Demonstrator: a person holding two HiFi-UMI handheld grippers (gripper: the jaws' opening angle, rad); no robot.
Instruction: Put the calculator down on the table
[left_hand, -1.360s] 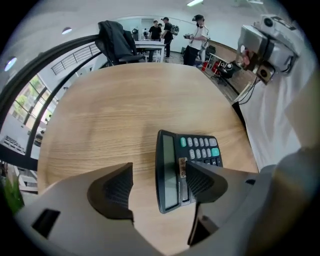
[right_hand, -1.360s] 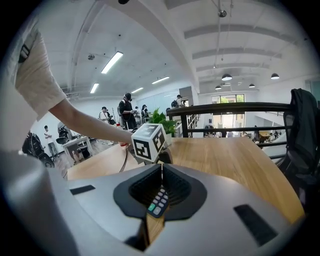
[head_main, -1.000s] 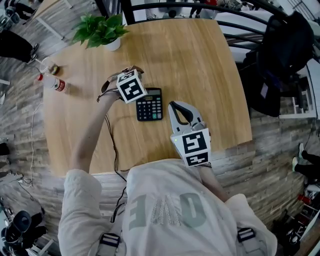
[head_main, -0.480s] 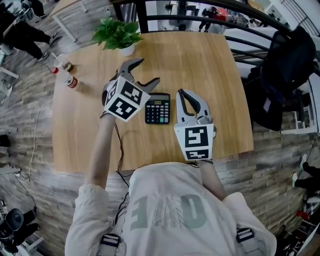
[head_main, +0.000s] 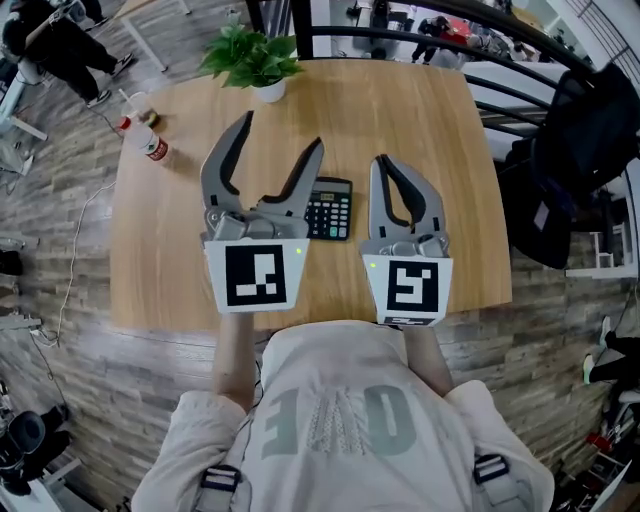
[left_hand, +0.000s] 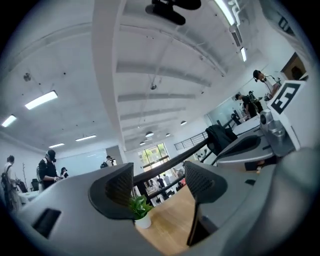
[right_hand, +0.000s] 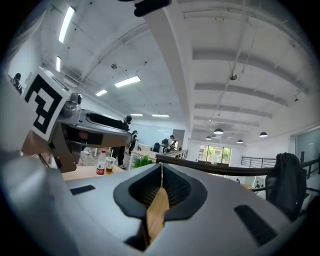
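The black calculator (head_main: 330, 208) lies flat on the wooden table (head_main: 400, 110), its left edge hidden behind one jaw of my left gripper. My left gripper (head_main: 282, 135) is held high above the table, open, with nothing between its fingers. My right gripper (head_main: 383, 162) hovers just right of the calculator, shut and empty. In the left gripper view the open gripper (left_hand: 157, 185) points level across the room, with the potted plant (left_hand: 140, 209) showing in the gap. The right gripper view shows its own gripper (right_hand: 161, 170) with both pads pressed together.
A potted plant (head_main: 255, 55) stands at the table's far edge. A bottle (head_main: 147, 142) and a cup (head_main: 135, 100) sit at the far left corner. A dark jacket (head_main: 580, 130) hangs right of the table, beyond a black railing (head_main: 420, 40).
My left gripper has left the calculator's side, risen and pulled back toward me with its jaws wide. The right gripper has also lifted. The calculator stays on the table.
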